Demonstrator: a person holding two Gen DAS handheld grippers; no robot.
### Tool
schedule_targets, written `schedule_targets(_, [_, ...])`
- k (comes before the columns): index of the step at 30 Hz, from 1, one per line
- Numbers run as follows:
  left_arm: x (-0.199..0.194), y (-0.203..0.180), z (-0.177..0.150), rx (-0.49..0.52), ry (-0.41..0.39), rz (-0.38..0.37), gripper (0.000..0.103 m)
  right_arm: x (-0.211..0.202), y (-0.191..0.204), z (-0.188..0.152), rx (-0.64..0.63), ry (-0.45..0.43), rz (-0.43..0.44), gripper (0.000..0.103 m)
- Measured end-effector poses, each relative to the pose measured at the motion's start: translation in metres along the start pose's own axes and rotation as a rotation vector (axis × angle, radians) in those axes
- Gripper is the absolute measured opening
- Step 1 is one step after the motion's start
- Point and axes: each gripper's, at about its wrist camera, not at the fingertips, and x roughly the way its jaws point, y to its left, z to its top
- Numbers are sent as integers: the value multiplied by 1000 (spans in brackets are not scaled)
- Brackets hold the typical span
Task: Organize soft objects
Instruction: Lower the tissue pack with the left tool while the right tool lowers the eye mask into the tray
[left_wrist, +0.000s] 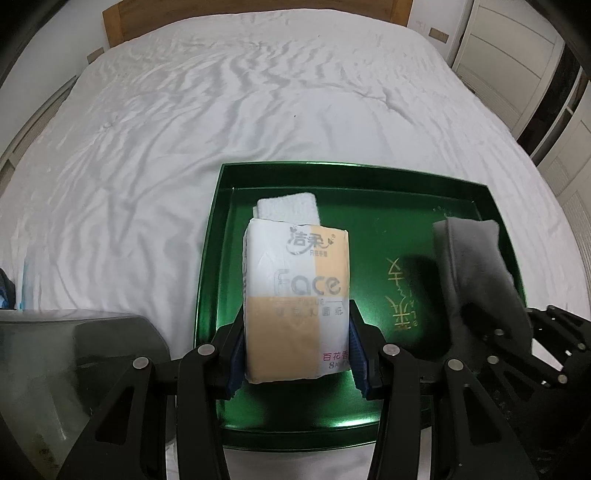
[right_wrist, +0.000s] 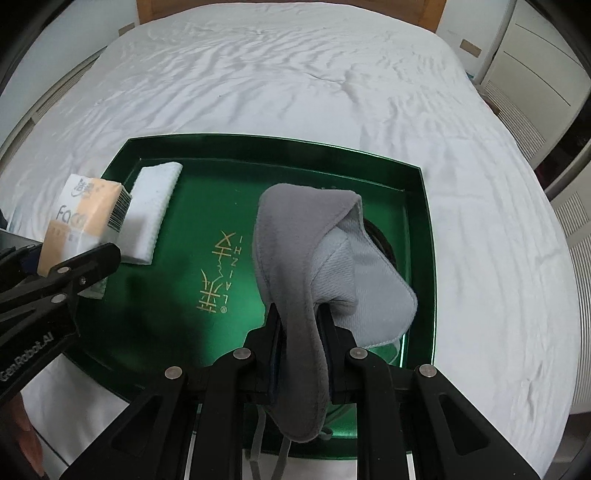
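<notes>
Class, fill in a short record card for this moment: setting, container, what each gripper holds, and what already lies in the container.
setting: white bedsheet on a bed with a wooden headboard
container: green tray with gold lettering, resting on the bed
left gripper: shut on a tissue pack, held over the tray's left side
right gripper: shut on a grey cloth, held over the tray's right side
already in tray: folded white towel, lying flat near the far left corner

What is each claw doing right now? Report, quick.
Left claw: closed on the tissue pack, above the green tray.
Right claw: closed on the gray cloth, above the same tray.
</notes>
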Motion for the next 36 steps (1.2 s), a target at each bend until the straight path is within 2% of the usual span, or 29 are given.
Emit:
schedule_targets(9, [7,-2,-2,12,6,27,41,-4,-1,-7,63,-20,16,18])
schedule_targets(18, [17,4,-8,1,39,28,41,-17,0,-15,50,-20,18,18])
schedule_targets(36, [20,-10,-9,35,21,14,41,-18,5,-18,47,-17,53,20])
